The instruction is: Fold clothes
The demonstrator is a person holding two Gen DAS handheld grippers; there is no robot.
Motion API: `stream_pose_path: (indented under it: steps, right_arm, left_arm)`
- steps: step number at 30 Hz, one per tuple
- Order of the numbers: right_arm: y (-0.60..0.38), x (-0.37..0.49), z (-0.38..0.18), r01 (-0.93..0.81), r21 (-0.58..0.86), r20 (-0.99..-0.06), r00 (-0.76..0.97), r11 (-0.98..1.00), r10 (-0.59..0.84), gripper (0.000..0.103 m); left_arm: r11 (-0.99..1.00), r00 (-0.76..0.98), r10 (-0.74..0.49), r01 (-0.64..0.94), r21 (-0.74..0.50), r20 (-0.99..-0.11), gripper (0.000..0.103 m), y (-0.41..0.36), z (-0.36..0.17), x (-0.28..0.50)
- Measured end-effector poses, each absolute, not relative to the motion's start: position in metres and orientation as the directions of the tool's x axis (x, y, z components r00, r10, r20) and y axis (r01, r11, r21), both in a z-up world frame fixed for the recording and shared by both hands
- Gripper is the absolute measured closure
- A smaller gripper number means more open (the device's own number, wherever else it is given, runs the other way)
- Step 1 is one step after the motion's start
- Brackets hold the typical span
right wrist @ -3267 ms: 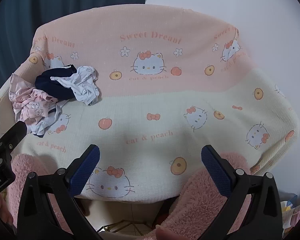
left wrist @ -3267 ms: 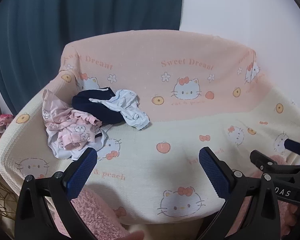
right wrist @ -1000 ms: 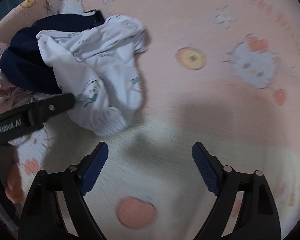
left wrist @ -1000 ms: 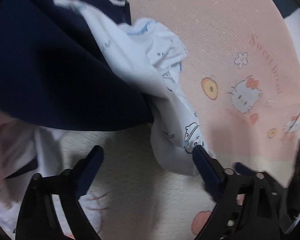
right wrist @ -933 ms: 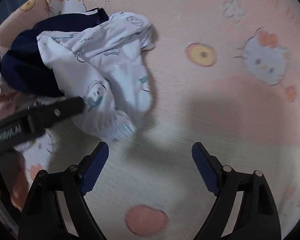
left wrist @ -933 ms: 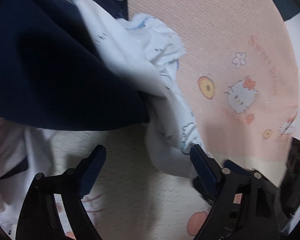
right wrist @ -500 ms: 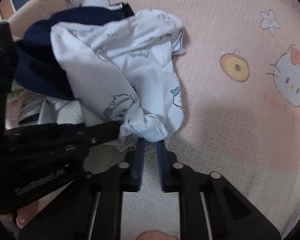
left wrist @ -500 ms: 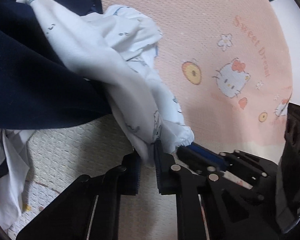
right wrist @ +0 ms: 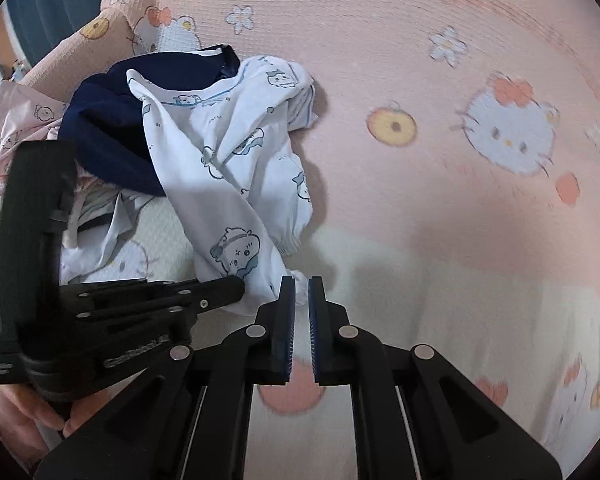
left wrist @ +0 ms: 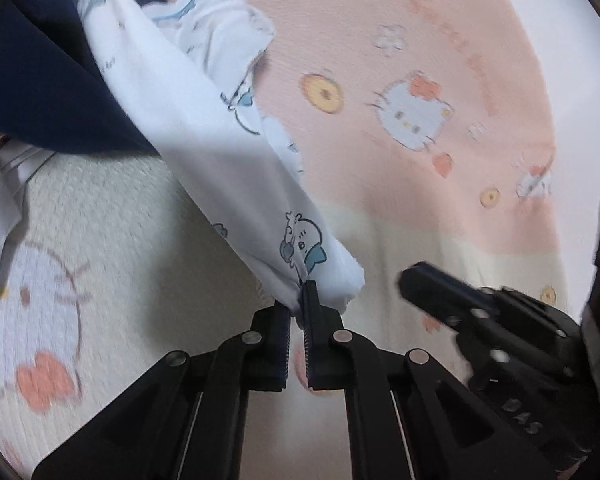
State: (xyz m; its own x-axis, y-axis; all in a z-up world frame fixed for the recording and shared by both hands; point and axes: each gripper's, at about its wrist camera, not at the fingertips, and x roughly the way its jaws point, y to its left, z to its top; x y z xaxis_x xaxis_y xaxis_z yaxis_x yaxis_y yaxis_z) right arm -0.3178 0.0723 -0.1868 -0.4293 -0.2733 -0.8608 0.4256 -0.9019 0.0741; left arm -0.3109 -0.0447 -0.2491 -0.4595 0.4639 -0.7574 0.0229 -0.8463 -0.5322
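Both tongs – left tongs (left wrist: pixel 297 312), right tongs (right wrist: pixel 301 286) – have just closed on the white garment (right wrist: pixel 236 168), lifting its cuff: unfolding begins.

My left wrist camera looks forward along the left gripper (left wrist: pixel 299 307), close above the printed blanket (left wrist: pixel 440 60), facing the white printed garment (left wrist: pixel 204 128). My right wrist camera looks along the right gripper (right wrist: pixel 301 283) from slightly further back, taking in more of the blanket (right wrist: pixel 460 220). Both views share the garment (right wrist: pixel 236 160) and the navy cloth (left wrist: pixel 32 80) (right wrist: pixel 108 136). Each view shows the other gripper at its edge; the left view appears motion-blurred.
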Motion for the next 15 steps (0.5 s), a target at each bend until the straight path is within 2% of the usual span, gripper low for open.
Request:
stream_pose_path:
  steps: [5,7,9,10,13,15]
  right_arm:
    - [0.091,-0.277,-0.195,0.397,0.127,-0.886,-0.366,-0.909,-0.284,0.095]
    - [0.102,-0.258,-0.198,0.379,0.168,-0.891,-0.336,-0.91,-0.305,0.078]
    - [0.119,-0.235,-0.199,0.35,0.212,-0.89,-0.316,-0.912,-0.328,0.071]
    - [0.125,-0.225,-0.199,0.347,0.22,-0.891,-0.308,-0.911,-0.333,0.07]
    - [0.129,-0.185,-0.186,0.423,0.12,-0.893,-0.35,-0.898,-0.284,0.07]
    - [0.131,-0.167,-0.174,0.45,0.117,-0.879,-0.368,-0.885,-0.304,0.069]
  left_arm:
    - [-0.811,-0.448,0.493,0.075,-0.581,-0.746,0.097,-0.023,-0.24,-0.255]
    - [-0.797,-0.448,0.506,0.082,-0.598,-0.737,0.098,-0.017,-0.237,-0.232]
    - [-0.788,-0.451,0.524,0.065,-0.613,-0.722,0.098,-0.013,-0.227,-0.206]
    - [-0.783,-0.451,0.536,0.05,-0.62,-0.714,0.098,-0.006,-0.221,-0.197]
    - [-0.765,-0.461,0.575,-0.011,-0.644,-0.676,0.098,0.0,-0.196,-0.171]
    - [-0.754,-0.469,0.597,-0.053,-0.654,-0.651,0.098,0.007,-0.175,-0.164]
